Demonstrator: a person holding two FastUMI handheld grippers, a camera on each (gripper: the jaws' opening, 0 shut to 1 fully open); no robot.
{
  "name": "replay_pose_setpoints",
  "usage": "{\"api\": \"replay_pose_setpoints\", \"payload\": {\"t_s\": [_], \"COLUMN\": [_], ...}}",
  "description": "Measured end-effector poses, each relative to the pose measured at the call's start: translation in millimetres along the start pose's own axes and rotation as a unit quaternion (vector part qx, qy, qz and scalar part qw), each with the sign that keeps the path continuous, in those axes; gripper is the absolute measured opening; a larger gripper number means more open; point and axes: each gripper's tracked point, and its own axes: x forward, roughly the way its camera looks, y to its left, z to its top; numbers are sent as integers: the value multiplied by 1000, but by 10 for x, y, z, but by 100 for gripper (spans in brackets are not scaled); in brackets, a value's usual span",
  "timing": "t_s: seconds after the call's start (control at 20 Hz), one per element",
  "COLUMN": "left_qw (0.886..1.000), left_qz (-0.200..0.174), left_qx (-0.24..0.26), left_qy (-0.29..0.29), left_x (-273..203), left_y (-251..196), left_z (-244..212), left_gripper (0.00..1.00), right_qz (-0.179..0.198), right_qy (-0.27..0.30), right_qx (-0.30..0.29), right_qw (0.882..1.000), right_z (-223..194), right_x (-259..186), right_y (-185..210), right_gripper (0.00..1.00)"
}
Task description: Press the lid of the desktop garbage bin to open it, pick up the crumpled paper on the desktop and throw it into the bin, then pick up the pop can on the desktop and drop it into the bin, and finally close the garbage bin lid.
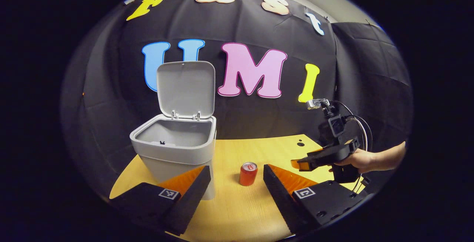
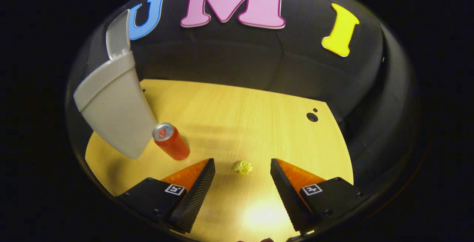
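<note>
No label on the red pop can (image 2: pixel 171 142) is readable. It stands at 9 o'clock of the crumpled paper (image 2: pixel 243 167) on the yellow wood-grain table (image 2: pixel 237 112). Bin (image 1: pixel 174 149) lid (image 1: pixel 186 88) is up. Both the left tool (image 1: pixel 237 179) and the right tool (image 2: pixel 242 171) are released; the paper lies between the right tool's fingers.

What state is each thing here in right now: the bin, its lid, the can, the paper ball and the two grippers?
Bin: upright on the table, open.
Lid: raised, standing up at the back.
Can: upright on the table, not held.
Paper: crumpled, lying on the table, between the right gripper's fingers but untouched.
Left gripper: open, holding nothing.
Right gripper: open, holding nothing.
</note>
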Motion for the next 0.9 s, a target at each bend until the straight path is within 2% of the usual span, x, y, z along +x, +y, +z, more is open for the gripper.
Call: {"api": "replay_pose_setpoints", "payload": {"t_s": [0.2, 0.4, 0.65, 0.8, 0.85, 0.9], "left_qw": [1000, 999, 998, 998, 998, 997], "left_qz": [3, 3, -6, -11, -12, -16], "left_qx": [2, 17, 19, 22, 21, 18], "left_qy": [27, 39, 58, 65, 66, 67], "left_x": [211, 355, 429, 444, 459, 461], "left_y": [31, 55, -30, -88, -115, -159], "left_z": [-108, -133, -262, -326, -330, -338], "left_gripper": [96, 97, 97, 97, 96, 97], "right_qz": [20, 21, 26, 35, 34, 36], "right_qy": [83, 116, 135, 150, 146, 150], "right_qx": [-14, -12, 10, 46, 45, 44], "right_qw": [996, 993, 990, 987, 988, 987], "right_z": [-348, -506, -627, -653, -628, -629], "right_x": [511, 891, 1083, 1103, 1107, 1089], "right_y": [38, 57, 66, 78, 62, 45], "right_gripper": [98, 98, 96, 91, 87, 79]}}
